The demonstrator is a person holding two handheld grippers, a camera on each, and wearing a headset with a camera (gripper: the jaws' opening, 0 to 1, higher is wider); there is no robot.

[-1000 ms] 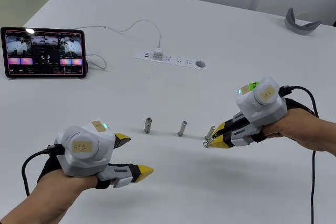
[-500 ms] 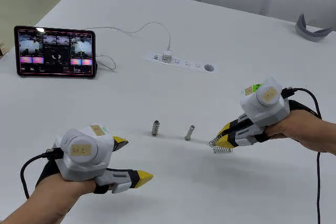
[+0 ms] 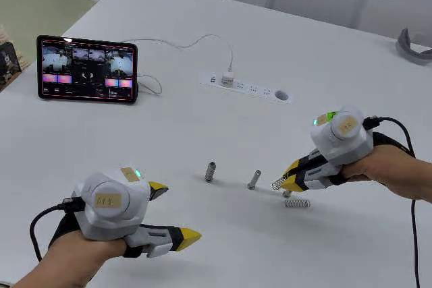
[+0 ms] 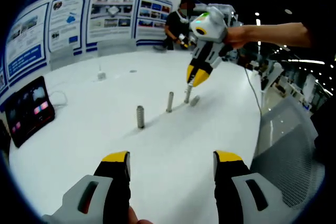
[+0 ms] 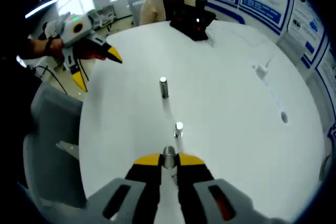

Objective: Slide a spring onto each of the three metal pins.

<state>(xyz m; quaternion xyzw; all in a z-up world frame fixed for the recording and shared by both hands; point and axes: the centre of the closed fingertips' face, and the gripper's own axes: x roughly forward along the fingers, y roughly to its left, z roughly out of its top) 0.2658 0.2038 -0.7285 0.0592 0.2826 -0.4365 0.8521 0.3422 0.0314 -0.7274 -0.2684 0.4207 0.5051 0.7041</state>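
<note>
Right tongs [image 3: 289, 179] clamp a spring [image 3: 277, 183]; second spring [image 3: 297, 203] lies just beside; left tongs [image 3: 177, 212] apart

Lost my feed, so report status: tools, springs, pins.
Left tool open, empty. Right tool shut on spring, at end pin. Loose spring lies beside that pin.

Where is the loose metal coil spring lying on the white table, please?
Head view: the loose metal coil spring lies flat right of centre, beside the right claw.
</note>
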